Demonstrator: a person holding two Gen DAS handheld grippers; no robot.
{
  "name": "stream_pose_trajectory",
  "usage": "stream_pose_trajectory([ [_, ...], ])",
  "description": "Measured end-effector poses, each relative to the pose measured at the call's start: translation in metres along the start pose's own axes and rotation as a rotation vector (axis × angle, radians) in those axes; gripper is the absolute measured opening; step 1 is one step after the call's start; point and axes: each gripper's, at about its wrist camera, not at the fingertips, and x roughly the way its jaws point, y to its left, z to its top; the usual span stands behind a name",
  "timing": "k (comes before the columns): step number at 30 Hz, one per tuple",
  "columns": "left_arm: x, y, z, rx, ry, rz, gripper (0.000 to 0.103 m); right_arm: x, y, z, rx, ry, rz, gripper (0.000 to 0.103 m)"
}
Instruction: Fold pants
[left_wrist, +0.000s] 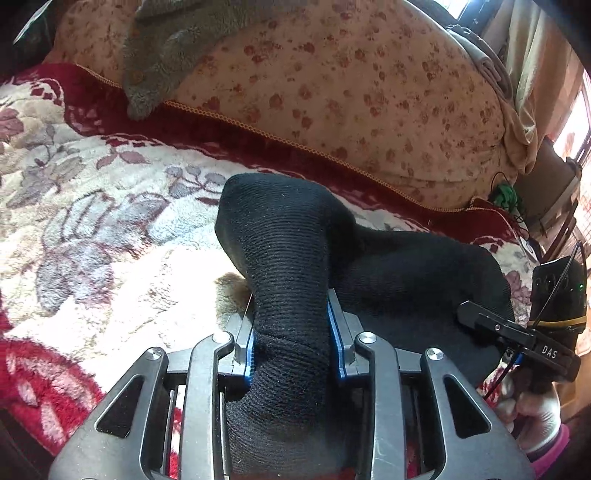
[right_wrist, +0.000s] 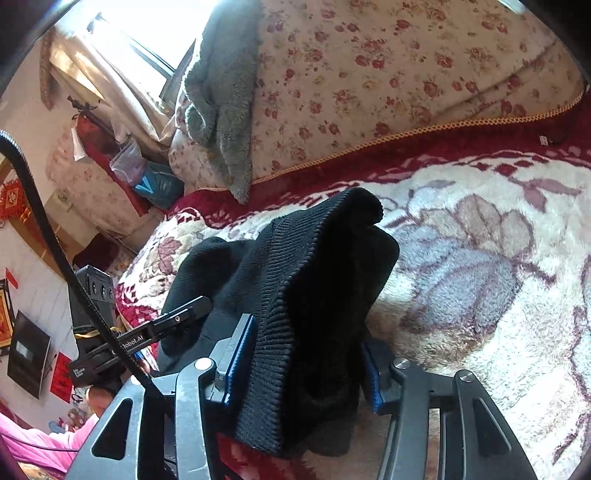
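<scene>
The black ribbed knit pants (left_wrist: 288, 243) lie bunched on a floral fleece blanket (left_wrist: 92, 221). My left gripper (left_wrist: 291, 328) is shut on a thick roll of the black fabric between its blue pads (left_wrist: 334, 332). My right gripper (right_wrist: 303, 354) is shut on the ribbed end of the pants (right_wrist: 317, 266), which stands up and drapes over its blue pads (right_wrist: 240, 354). Each gripper shows at the edge of the other's view: the right one (left_wrist: 517, 336) and the left one (right_wrist: 147, 332). The fingertips are hidden by fabric.
A large floral quilt bundle (left_wrist: 351, 81) rises behind the blanket, with a grey fleece garment (left_wrist: 166, 48) draped on it. It also shows in the right wrist view (right_wrist: 218, 103). Curtains, a window and cluttered items (right_wrist: 147, 177) stand at the bed's far side.
</scene>
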Motion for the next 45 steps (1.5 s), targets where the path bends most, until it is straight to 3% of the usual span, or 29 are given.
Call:
stream_pose_trajectory([
  [12, -0.050, 0.034, 0.013, -0.039, -0.092, 0.062, 0.029, 0.019, 0.049, 0.013, -0.044, 0.022, 0.053, 0.049],
  [26, -0.097, 0.113, 0.024, -0.120, -0.173, 0.188, 0.029, 0.096, 0.118, 0.029, -0.130, 0.090, 0.139, 0.049],
  [36, -0.096, 0.170, 0.019, -0.223, -0.154, 0.233, 0.029, 0.161, 0.142, 0.031, -0.134, 0.165, 0.176, 0.049],
  [40, -0.082, 0.190, 0.012, -0.288, -0.103, 0.232, 0.029, 0.185, 0.138, 0.027, -0.122, 0.201, 0.165, 0.049],
  [42, -0.076, 0.200, 0.008, -0.332, -0.086, 0.220, 0.034, 0.195, 0.132, 0.024, -0.103, 0.220, 0.146, 0.051],
  [45, -0.073, 0.209, 0.005, -0.386, -0.081, 0.224, 0.053, 0.206, 0.121, 0.020, -0.069, 0.255, 0.132, 0.061],
])
